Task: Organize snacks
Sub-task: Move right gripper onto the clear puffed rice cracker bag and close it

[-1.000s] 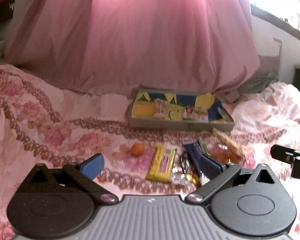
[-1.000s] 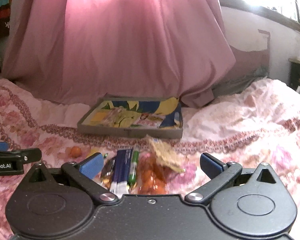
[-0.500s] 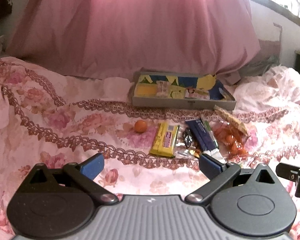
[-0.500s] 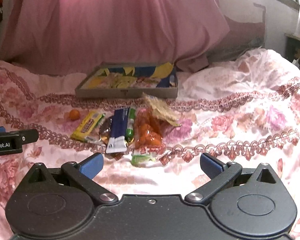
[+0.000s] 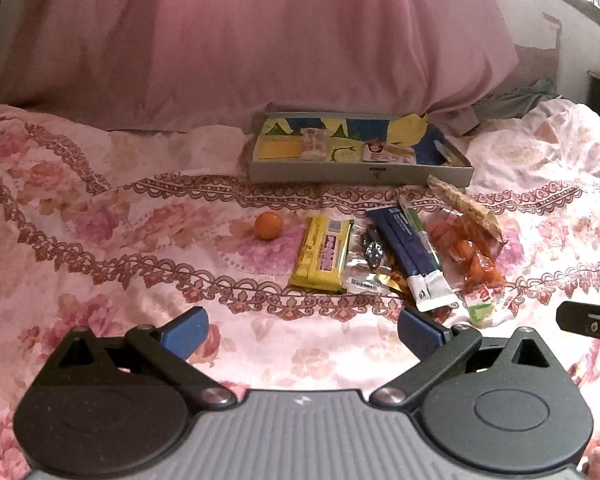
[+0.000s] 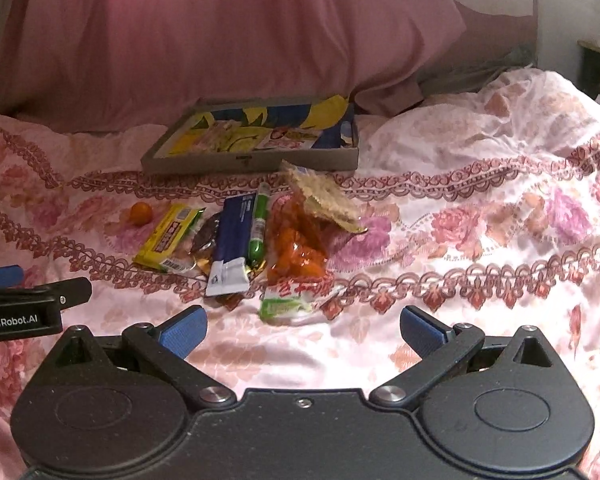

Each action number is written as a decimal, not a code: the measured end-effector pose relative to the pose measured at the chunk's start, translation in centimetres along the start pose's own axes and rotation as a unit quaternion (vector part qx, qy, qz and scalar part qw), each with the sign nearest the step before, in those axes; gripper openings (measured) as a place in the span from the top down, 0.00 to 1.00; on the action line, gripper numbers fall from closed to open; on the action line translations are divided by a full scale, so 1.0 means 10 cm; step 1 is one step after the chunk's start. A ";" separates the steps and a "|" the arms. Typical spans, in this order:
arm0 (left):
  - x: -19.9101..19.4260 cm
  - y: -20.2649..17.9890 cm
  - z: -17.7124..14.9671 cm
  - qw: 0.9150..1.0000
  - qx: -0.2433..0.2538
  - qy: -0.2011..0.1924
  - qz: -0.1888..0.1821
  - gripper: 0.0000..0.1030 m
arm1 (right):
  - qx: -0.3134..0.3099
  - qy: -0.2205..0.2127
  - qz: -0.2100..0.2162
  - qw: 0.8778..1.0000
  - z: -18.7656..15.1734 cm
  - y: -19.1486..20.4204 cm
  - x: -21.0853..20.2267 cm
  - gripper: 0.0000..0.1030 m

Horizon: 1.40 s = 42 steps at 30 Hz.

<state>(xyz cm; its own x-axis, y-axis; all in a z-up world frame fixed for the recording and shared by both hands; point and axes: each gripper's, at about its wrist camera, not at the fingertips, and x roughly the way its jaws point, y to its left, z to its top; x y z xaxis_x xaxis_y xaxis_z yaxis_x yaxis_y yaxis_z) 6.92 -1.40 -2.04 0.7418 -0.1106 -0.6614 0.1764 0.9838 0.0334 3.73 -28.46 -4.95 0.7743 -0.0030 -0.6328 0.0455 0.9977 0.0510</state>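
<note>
Your left gripper (image 5: 300,328) and right gripper (image 6: 303,327) hover with fingers released above snack packets (image 5: 396,252) on the bed (image 5: 100,240).

Black left tool (image 5: 300,330), grey ribbed base, blue pads (image 5: 184,330), silver screws

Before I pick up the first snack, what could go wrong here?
The snacks overlap: the blue packet lies on the wrappers beside it, so open tongs may drag two at once. The small orange ball could roll on the soft bedspread. The tray may tip on folds.
</note>
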 end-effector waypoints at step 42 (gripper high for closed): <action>1.51 -0.51 0.35 0.952 0.005 0.066 -0.297 0.11 | -0.097 -0.024 0.028 0.995 1.03 -0.18 1.75 0.04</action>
<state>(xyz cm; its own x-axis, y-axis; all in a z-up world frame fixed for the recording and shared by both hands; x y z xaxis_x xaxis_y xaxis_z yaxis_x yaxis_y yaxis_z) 19.46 -8.56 -9.57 0.4214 -0.6284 -0.6538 0.5472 0.7511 -0.3693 23.74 -31.00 -8.13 0.8020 0.0536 -0.5949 -0.1171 0.9907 -0.0686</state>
